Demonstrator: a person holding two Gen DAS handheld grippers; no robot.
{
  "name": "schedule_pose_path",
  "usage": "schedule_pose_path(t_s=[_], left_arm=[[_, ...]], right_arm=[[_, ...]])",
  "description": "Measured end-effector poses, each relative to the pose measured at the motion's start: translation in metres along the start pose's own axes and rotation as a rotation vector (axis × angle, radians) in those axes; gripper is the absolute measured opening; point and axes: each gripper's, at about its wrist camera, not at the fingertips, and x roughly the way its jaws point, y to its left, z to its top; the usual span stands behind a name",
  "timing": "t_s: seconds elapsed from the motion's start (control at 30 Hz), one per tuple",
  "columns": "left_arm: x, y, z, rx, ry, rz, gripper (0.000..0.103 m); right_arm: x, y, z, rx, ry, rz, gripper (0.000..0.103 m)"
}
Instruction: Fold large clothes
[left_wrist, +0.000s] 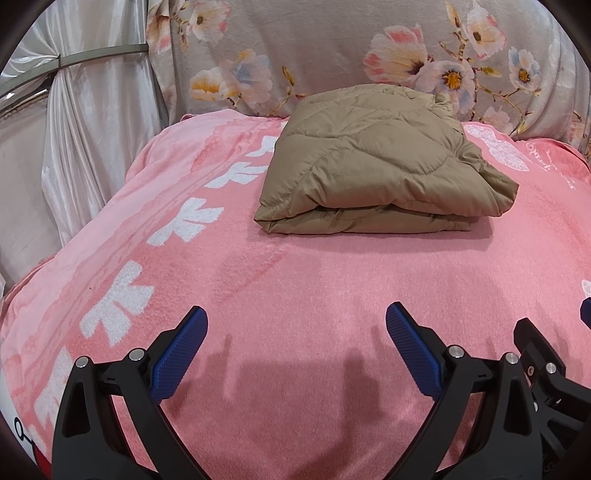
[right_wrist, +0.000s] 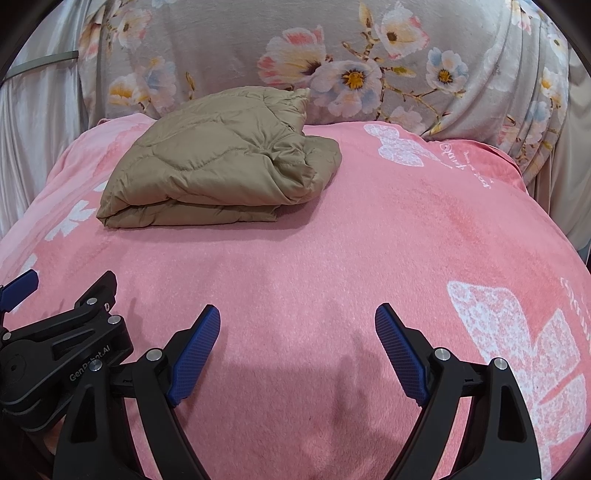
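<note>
Hovering with left tongs (left_wrist: 295, 332) and right tongs (right_wrist: 297, 334) both spread apart, empty; folded jacket (left_wrist: 380, 162) lying on bed (left_wrist: 295, 288), well ahead; puffy layers possibly springing open, slumping

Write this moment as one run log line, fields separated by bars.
garment: tan quilted jacket folded, on pink blanket | left gripper: open, empty | right gripper: open, empty | contact: none

Quilted garment (left_wrist: 384, 166): plain tan, wavy stitch lines. Blanket (left_wrist: 295, 295): pink, white flower and butterfly motifs, white script lettering. Backdrop cloth (left_wrist: 332, 48): grey, pink-white and pale blue blossoms with yellow centres. Curtain (left_wrist: 85, 147): glossy white. Both grippers (left_wrist: 295, 347) (right_wrist: 297, 350): black frames, 2 blue textured pads each.
</note>
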Motion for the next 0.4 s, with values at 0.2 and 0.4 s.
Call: schedule_pose_path(t_s=[0.2, 0.4], left_arm=[[-0.0011, 0.0003, 0.0009, 0.001, -0.004, -0.001, 0.093], [-0.0029, 0.0002, 0.0033, 0.001, -0.009, -0.005, 0.091]], right_arm=[[0.0006, 0.0007, 0.0001, -0.003, 0.001, -0.001, 0.085], [0.0003, 0.0002, 0.001, -0.003, -0.001, 0.0, 0.085]])
